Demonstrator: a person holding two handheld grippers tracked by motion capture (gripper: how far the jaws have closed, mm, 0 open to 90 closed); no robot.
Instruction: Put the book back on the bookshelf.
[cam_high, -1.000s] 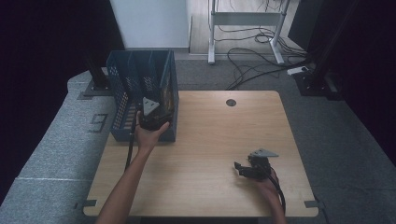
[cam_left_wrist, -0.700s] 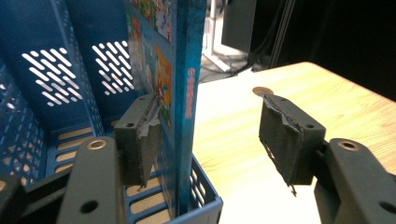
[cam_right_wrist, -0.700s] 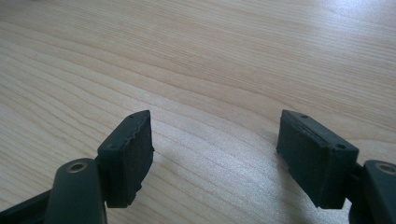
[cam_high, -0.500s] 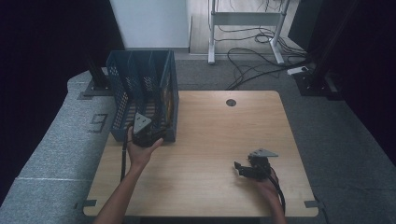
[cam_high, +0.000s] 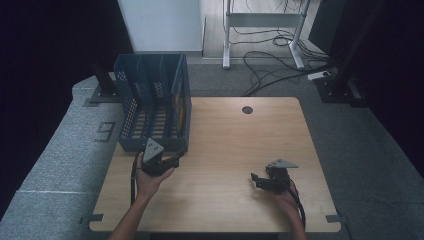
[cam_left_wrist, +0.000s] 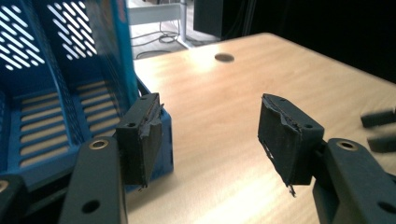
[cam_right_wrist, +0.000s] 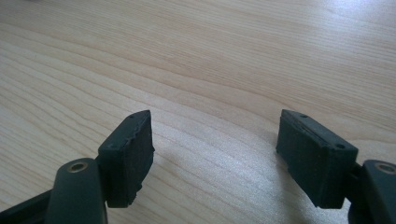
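My wooden table (cam_high: 240, 145) on grey carpet (cam_high: 65, 165); white panel (cam_high: 160, 25), metal frame (cam_high: 262, 20), cables (cam_high: 270, 60) beyond; surroundings dark.

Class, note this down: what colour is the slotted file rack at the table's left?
Blue. The file rack shows it best in the left gripper view.

- A lab or test room, not a home.
- Lone wooden table (cam_high: 225, 150) on grey carpet (cam_high: 60, 165).
- Loose cables (cam_high: 270, 60) trail beneath a metal stand (cam_high: 260, 20).
- Dark curtains (cam_high: 50, 40) flank it.
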